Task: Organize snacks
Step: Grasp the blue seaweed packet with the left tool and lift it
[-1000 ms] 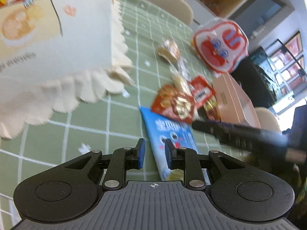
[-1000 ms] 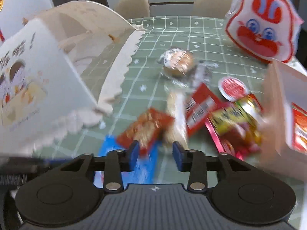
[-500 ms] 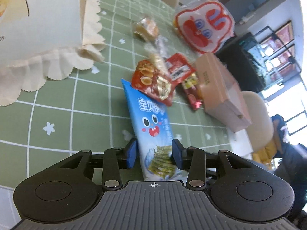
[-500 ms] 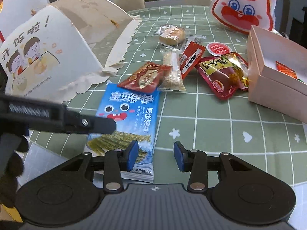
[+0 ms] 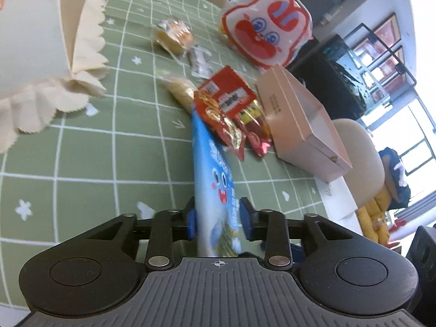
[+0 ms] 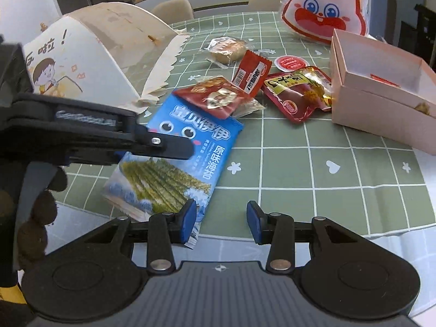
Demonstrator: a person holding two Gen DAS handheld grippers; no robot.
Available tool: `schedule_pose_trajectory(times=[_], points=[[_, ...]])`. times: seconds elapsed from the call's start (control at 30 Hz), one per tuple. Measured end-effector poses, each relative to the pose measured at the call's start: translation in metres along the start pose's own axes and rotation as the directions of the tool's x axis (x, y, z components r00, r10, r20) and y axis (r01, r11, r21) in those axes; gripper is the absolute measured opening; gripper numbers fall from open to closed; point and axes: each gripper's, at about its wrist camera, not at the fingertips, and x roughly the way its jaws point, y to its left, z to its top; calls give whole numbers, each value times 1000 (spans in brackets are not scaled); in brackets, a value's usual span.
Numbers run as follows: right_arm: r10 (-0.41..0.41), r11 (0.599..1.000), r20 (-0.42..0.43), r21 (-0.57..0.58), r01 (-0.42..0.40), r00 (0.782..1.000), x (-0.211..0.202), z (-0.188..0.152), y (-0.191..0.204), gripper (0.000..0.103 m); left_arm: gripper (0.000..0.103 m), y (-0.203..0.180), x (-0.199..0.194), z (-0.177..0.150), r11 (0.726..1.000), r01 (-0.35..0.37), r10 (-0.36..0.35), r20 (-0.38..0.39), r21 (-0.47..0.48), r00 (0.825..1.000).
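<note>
While the left wrist view looks down along its fingers, the left gripper (image 5: 218, 219) has just been closing and now pinches the near end of the blue seaweed packet (image 5: 215, 174), both blue pads pressed against its edges, the packet tilted up on its side and running away toward the snack pile on the green checked tablecloth (image 5: 81, 163). At its far end a red snack pouch (image 5: 220, 117) lies over it, with a red barcode sachet (image 5: 231, 95) just behind, and a pink box (image 5: 299, 125) to the right. Further back sit a wrapped pastry (image 5: 173, 36) and a rabbit-face bag (image 5: 268, 32), and the cream scalloped paper bag (image 5: 41, 41) fills the upper left. Over to the right wrist view: the right gripper (image 6: 221, 222) hangs above the table's near edge, jaws spread with nothing between them, its left pad just beside the packet's lower corner. From here the blue seaweed packet (image 6: 190, 163) lies between the paper bag (image 6: 95, 62) and bare cloth, the left gripper's black finger (image 6: 152, 141) clamped across its left side, a gloved hand (image 6: 35, 212) gripping the handle below. The pink box (image 6: 381, 92) stands open at right.
</note>
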Motion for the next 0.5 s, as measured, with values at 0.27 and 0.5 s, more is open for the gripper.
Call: schedule_pose_trajectory(times=[0.27,0.5], points=[[32,998,-13,-58,-33,999,-2,-8,12,45,19,-12,-34,-12,999,-16,15,41,28,999],[88,984,-40,-155,-93,995,2,-8,35,50,19,-25,-72,-31,988,-76,67,68,132,995]])
